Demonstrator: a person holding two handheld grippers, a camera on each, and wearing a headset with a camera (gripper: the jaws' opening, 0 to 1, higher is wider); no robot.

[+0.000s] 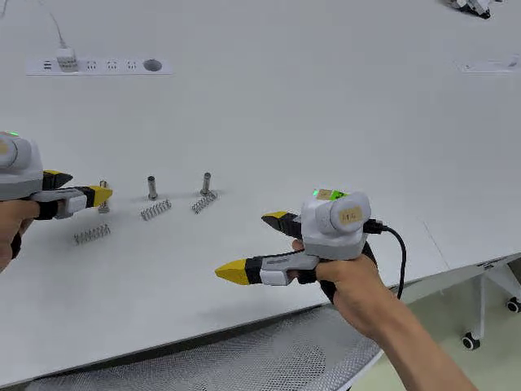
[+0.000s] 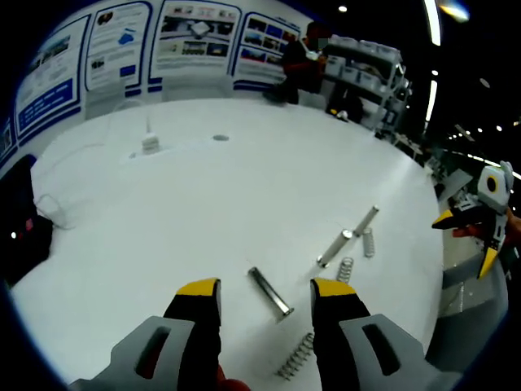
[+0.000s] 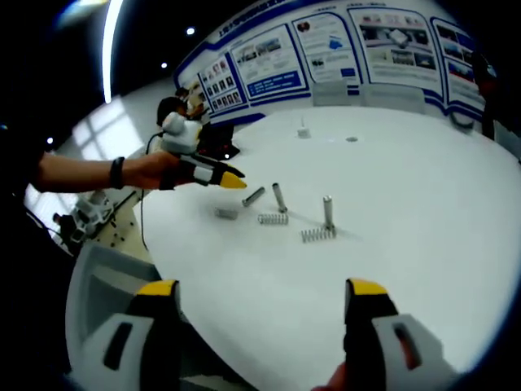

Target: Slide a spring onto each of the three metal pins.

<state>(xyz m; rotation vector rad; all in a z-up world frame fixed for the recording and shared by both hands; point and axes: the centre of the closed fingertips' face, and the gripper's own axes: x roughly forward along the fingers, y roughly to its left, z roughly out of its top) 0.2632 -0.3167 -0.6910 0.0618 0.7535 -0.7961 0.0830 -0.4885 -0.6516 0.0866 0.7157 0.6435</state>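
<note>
Where the white table's [image 1: 326,106] near edge cuts slantwise across the bottom of the head view, a grey mesh chair [image 1: 269,358] sits tucked under it. The right gripper [image 1: 252,244] hangs over that edge strip. Its 2 yellow-tipped jaws are spread wide and hold nothing. A tan sticker [image 1: 350,215] on its body carries marks too small to read, and a black cable [image 1: 399,252] loops from its rear.

Beyond it lie the 3 springs, all flat on the table and none on a pin: the left spring [image 1: 92,235], the middle spring [image 1: 155,210] and the right spring [image 1: 204,202]. Just behind them the 3 pins stand upright in a row. The right spring lies at the foot of the right pin [image 1: 206,183], and the middle spring lies just in front of the middle pin [image 1: 152,187].

The left gripper [image 1: 79,186] comes in from the left edge with its jaws parted. In the left gripper view the left pin [image 2: 271,292] sits in the gap between them; whether they touch it cannot be told.

Past the pins the tabletop runs bare and wide to a white power strip [image 1: 98,65] near the far side, with 1 plug in it. Wall posters [image 3: 383,41] show in both gripper views, their text unreadable.
</note>
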